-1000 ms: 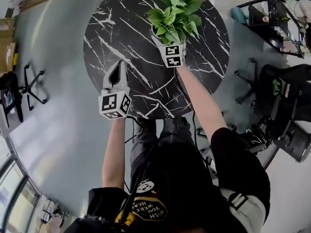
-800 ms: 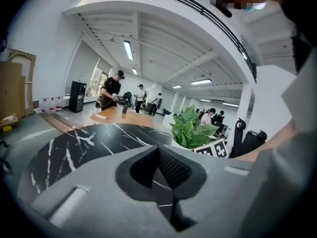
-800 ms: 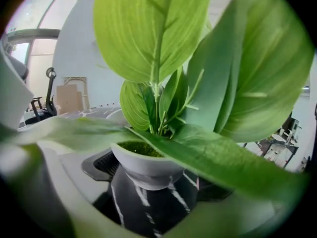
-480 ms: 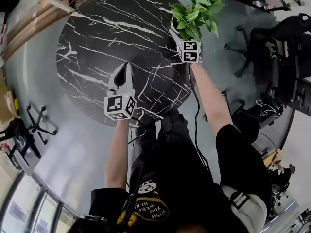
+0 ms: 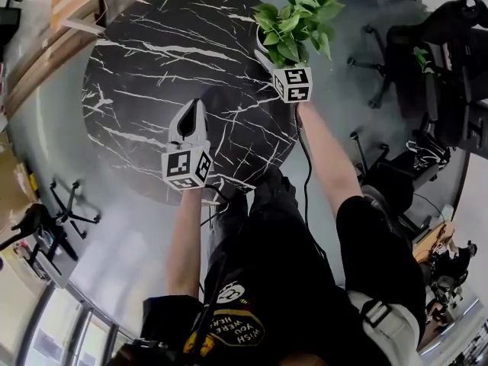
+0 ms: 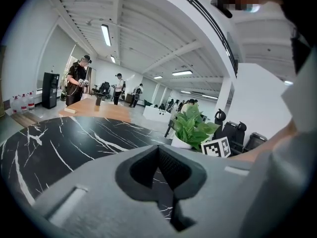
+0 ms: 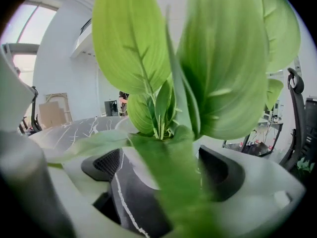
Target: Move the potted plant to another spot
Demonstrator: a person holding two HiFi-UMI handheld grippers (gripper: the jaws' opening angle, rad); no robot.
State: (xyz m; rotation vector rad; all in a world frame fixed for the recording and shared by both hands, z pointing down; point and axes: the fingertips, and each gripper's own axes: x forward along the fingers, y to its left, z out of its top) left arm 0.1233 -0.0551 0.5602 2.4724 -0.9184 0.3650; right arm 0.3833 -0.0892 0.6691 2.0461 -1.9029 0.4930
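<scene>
A round black marble table (image 5: 152, 75) with white veining fills the upper left of the head view, standing on a grey floor (image 5: 84, 227). The potted plant (image 5: 296, 14) is at the table's right-hand rim, towards the far side from the person, its green leaves spreading over the edge. The right tool (image 5: 276, 61) reaches up to it on an outstretched arm, and its jaws stand wide and clamp the white pot (image 7: 144, 174) from both sides, the dark pads (image 7: 106, 165) pressed against the pot wall while broad leaves (image 7: 223, 58) crowd the right gripper view. Whether the pot's base rests on the marble or hangs just above it cannot be told. The left tool (image 5: 196, 107) is over the near part of the table, well apart from the plant, with its jaws pressed together and nothing between them; in the left gripper view the pads meet in a single seam above the marble. From that view the plant (image 6: 190, 128) shows at the table's far edge, just beside the right tool's marker cube (image 6: 216, 147). A dark office chair (image 5: 381, 52) stands on the floor to the right of the table, and several people (image 6: 77, 83) stand far off across the room.
</scene>
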